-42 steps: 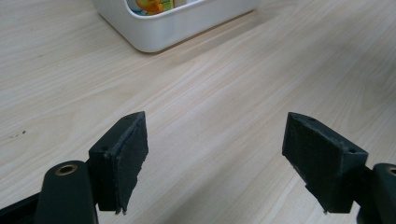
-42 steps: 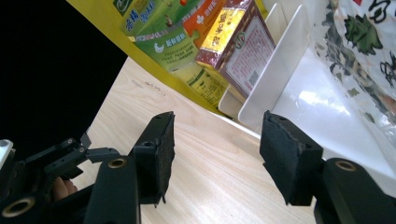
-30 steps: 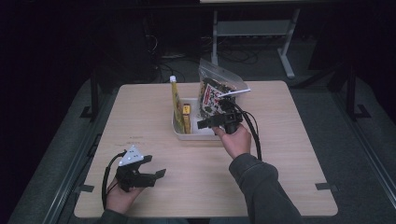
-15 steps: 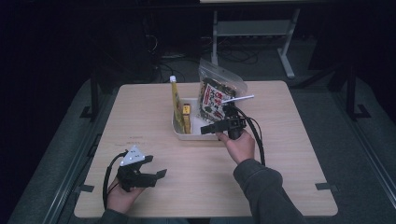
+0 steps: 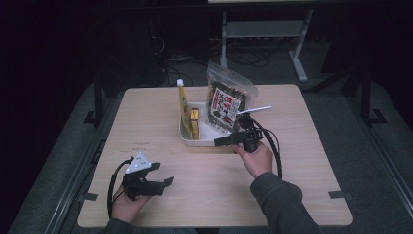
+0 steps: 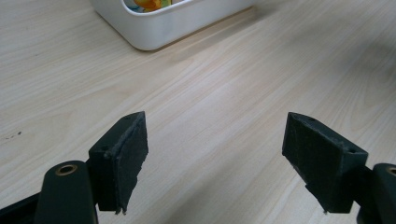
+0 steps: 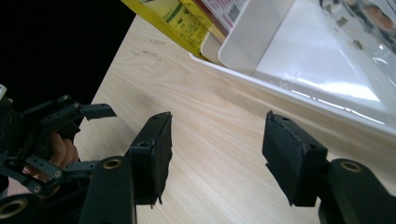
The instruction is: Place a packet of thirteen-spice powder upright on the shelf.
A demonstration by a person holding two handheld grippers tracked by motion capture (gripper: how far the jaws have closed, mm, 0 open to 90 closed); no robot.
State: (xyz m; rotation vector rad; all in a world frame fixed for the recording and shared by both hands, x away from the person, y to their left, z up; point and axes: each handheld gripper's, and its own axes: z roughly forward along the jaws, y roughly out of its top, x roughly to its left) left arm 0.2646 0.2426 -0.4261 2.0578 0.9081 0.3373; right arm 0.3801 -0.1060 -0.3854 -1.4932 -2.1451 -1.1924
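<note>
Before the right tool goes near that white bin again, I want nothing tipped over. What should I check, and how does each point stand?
1. Right tool open and holding nothing: ok, bare wood shows between its pads in the right gripper view.
2. Right tool clear of the white bin: ok, beside its near wall, apart.
3. Snack bag stable: cannot tell, it stands leaning in the bin.
4. Yellow packet upright in the bin: ok.
5. Left tool out of the way: ok, open near the table's front edge.
</note>
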